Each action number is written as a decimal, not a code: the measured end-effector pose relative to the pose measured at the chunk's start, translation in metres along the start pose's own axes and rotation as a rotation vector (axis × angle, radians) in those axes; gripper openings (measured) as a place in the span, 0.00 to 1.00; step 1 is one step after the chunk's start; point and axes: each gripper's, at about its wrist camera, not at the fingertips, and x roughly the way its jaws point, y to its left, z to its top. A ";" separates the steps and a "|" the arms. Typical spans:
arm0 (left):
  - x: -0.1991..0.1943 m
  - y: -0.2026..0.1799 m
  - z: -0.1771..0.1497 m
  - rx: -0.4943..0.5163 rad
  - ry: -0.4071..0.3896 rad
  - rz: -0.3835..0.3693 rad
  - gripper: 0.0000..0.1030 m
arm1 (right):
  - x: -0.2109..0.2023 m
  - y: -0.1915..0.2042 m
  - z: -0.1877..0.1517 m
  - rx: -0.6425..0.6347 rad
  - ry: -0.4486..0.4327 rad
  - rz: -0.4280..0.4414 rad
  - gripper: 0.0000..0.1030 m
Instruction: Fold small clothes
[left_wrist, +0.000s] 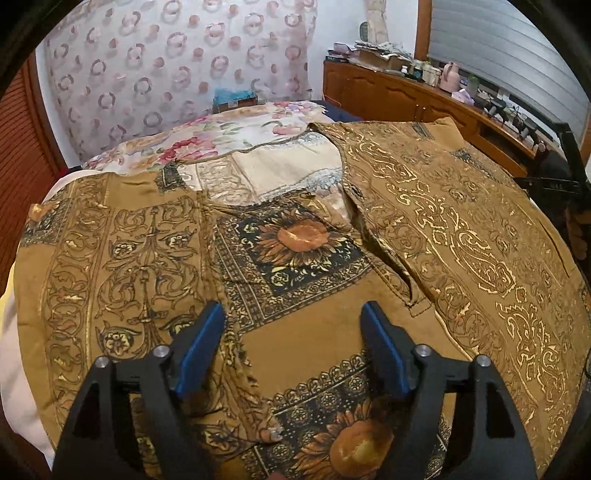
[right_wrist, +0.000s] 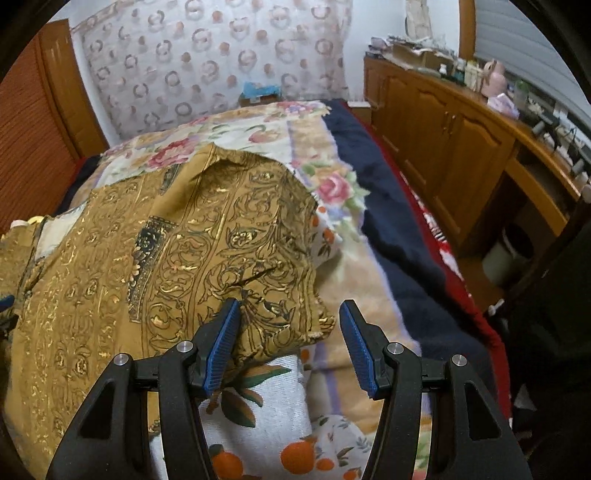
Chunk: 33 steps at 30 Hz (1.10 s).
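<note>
We hold the left gripper with jaws wide and empty above a mustard-gold printed shirt, spread flat on the bed over a floral blanket. The right gripper hangs at the shirt's near right corner, jaws half apart, gripping nothing. The cloth looks light, thin and limp; we judge hems and corners the best holds.
</note>
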 end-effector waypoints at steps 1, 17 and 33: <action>0.000 0.000 0.000 0.000 0.001 -0.002 0.77 | 0.001 -0.001 -0.001 0.006 0.005 0.004 0.54; 0.002 0.003 0.001 -0.017 0.011 0.022 0.87 | -0.009 0.006 0.002 -0.033 -0.037 0.003 0.14; -0.031 0.013 0.010 -0.110 -0.152 0.029 0.87 | -0.059 0.113 0.035 -0.240 -0.225 0.183 0.09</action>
